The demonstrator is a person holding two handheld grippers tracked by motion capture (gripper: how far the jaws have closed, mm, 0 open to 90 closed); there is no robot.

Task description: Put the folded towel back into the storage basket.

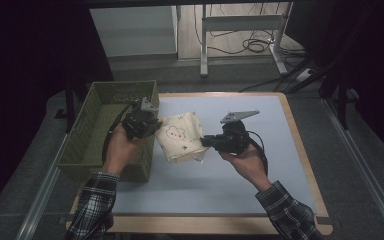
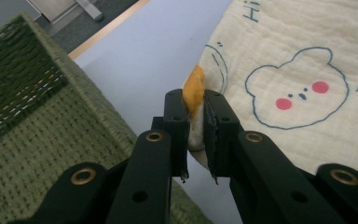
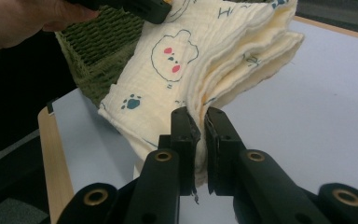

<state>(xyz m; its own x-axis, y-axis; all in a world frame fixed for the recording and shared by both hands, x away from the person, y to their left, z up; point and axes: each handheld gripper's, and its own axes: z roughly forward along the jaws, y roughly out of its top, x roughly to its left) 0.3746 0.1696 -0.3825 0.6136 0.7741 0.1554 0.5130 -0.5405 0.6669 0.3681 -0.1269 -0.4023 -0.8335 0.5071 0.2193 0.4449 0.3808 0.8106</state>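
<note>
high view. a folded cream cloth (image 1: 181,136), printed with bear faces and paw marks, is held between two hand-held grippers, apparently raised a little above the pale blue worktop (image 1: 240,175). the left gripper (image 1: 156,125) is set at the cloth's left edge, just beside the near right corner of a green woven basket (image 1: 95,135); the right gripper (image 1: 203,141) is set at the cloth's opposite lower edge. the cloth is judged to be gripped at two opposite edges so that the folded stack is kept together and level while carried, presumably towards the basket.

left gripper view. the jaws are seen nearly closed, with a thin edge of the cloth (image 2: 303,70) pinched between them; an orange patch (image 2: 195,91) of the print or trim is caught at the jaw tips. the basket wall (image 2: 37,154) is seen just beside and below the jaws, the worktop (image 2: 163,51) beyond. only an edge is taken, probably so the fold is not disturbed.

right gripper view. the jaws are seen nearly closed on the layered edge of the cloth (image 3: 200,60), several folds being clamped at once, presumably so no layer drops open. the other hand (image 3: 23,18) and its gripper are seen at the far edge, with the basket (image 3: 100,51) behind the cloth.
</note>
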